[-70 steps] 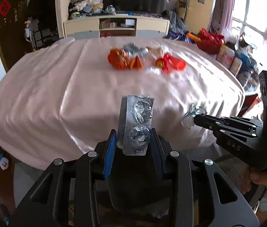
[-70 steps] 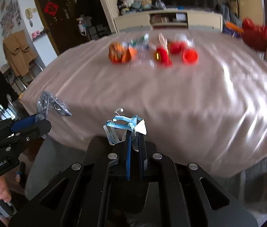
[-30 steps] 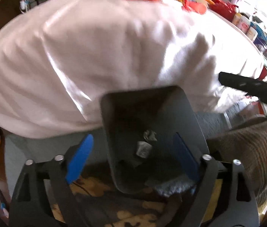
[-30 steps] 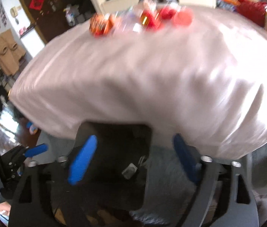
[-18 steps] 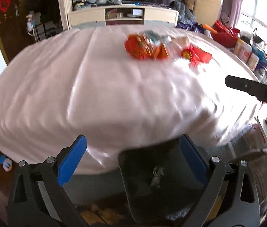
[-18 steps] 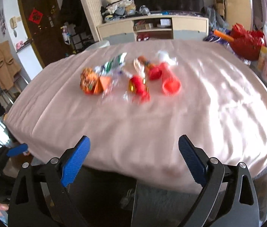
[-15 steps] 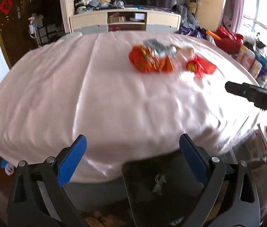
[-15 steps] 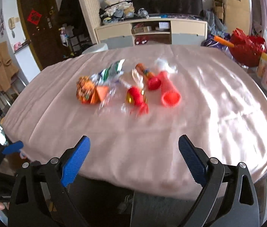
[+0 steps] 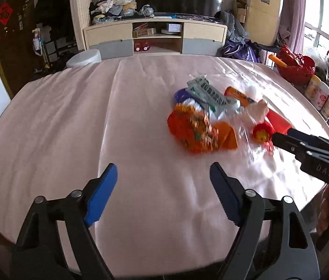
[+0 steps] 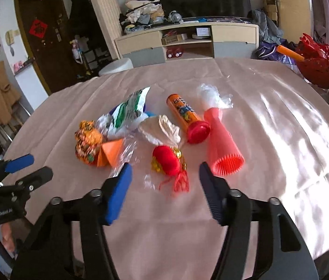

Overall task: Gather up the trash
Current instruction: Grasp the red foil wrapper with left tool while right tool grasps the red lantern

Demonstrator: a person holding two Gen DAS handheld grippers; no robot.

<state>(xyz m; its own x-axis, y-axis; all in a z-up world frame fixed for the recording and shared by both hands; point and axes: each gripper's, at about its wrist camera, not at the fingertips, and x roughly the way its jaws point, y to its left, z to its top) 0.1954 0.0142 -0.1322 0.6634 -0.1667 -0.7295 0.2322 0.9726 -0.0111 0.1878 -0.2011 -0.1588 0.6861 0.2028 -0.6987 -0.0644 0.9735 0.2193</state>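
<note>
A pile of trash lies on the pink tablecloth [image 10: 269,121]: an orange crumpled wrapper [image 10: 87,143], a green and white packet [image 10: 129,108], an orange tube with a red cap [image 10: 185,116], a red ribbed cone [image 10: 222,147] and a small red lantern ornament [image 10: 166,157]. My right gripper [image 10: 164,175] is open and empty, just in front of the lantern. My left gripper [image 9: 163,175] is open and empty, short of the orange wrapper [image 9: 192,128]. The right gripper shows at the right of the left wrist view [image 9: 309,149].
A TV cabinet [image 9: 155,35] stands beyond the table. A red basket [image 10: 318,63] and cans [image 9: 320,95] sit to the right of the table. A dark door [image 10: 45,35] is at the left.
Both grippers dropped their trash into the dark bin below the table edge, opened, then rose and moved forward over the table toward the pile.
</note>
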